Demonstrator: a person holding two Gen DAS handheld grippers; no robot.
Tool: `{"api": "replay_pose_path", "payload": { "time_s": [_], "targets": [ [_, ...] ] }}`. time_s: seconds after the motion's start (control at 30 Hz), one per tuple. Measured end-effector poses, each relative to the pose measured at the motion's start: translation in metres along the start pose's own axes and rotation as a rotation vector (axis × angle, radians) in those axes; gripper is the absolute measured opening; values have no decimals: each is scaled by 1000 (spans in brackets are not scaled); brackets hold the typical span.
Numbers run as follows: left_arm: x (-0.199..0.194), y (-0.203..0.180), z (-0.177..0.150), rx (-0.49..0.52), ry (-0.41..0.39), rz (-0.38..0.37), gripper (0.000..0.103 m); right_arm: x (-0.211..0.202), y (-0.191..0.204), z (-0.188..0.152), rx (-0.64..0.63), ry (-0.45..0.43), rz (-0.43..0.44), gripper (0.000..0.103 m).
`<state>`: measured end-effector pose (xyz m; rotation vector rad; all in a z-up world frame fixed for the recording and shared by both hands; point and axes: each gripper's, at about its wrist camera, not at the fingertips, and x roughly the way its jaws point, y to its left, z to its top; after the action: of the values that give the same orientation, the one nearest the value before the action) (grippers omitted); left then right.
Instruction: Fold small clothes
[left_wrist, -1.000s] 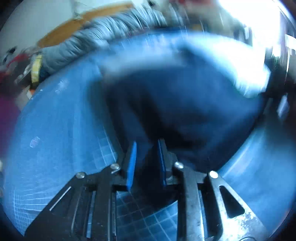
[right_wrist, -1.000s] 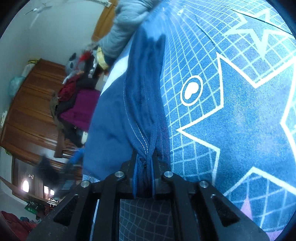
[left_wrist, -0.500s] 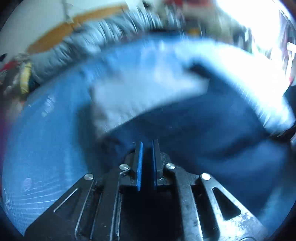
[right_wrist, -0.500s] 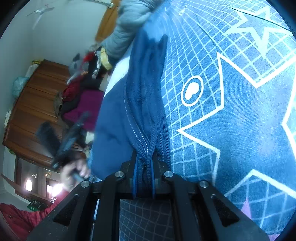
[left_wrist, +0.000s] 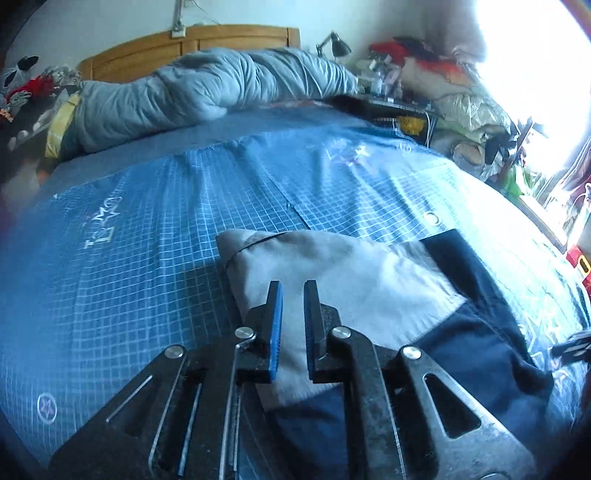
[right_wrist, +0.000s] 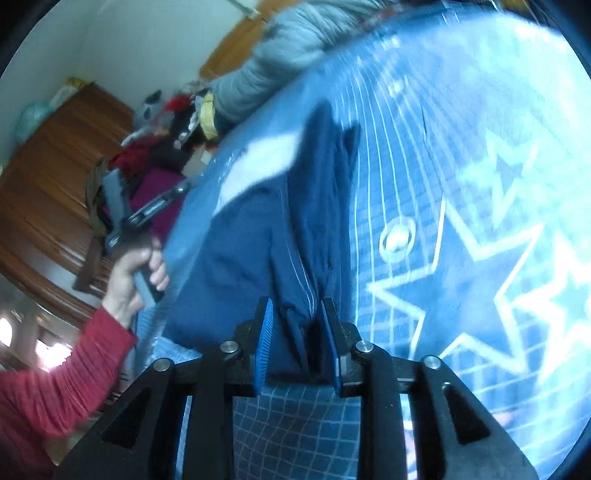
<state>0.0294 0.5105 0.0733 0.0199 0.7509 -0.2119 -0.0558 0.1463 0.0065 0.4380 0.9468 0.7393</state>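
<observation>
The left gripper (left_wrist: 293, 306) hovers just above the folded navy-and-grey fabric garment (left_wrist: 354, 295), its jaws opening by a narrow gap with nothing between them. The right gripper (right_wrist: 297, 332) is opening too; a bunched navy fold lies loose between its blue pads (right_wrist: 264, 343). The garment lies ahead of both grippers on the blue grid-patterned bed sheet (left_wrist: 147, 236).
</observation>
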Motion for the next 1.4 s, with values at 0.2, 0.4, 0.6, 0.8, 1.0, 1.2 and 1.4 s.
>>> {"api": "replay_pose_path", "payload": {
  "time_s": [0.2, 0.4, 0.6, 0.8, 1.0, 1.2, 1.4],
  "targets": [
    [47, -11, -26, 73, 86, 81, 19, 34, 21, 78, -187, -28, -43, 31],
    [32, -12, -27, 87, 85, 103, 23, 138, -5, 161, -215, 83, -108, 26],
    [20, -1, -33, 18, 74, 172, 51, 139, -57, 176, 12, 26, -129, 35],
    [-84, -11, -97, -69, 54, 314, 72, 43, -1, 107, -194, -61, -381, 79],
    [-129, -31, -166, -181, 83, 369, 76, -13, 23, 3, -220, -94, -617, 94],
    [-99, -31, -184, -195, 200, 371, 78, 8, 27, -40, -295, -16, -702, 99],
    [-79, 0, -184, -327, 264, 323, 103, 23, 11, -39, -231, 50, -690, 103]
  ]
}}
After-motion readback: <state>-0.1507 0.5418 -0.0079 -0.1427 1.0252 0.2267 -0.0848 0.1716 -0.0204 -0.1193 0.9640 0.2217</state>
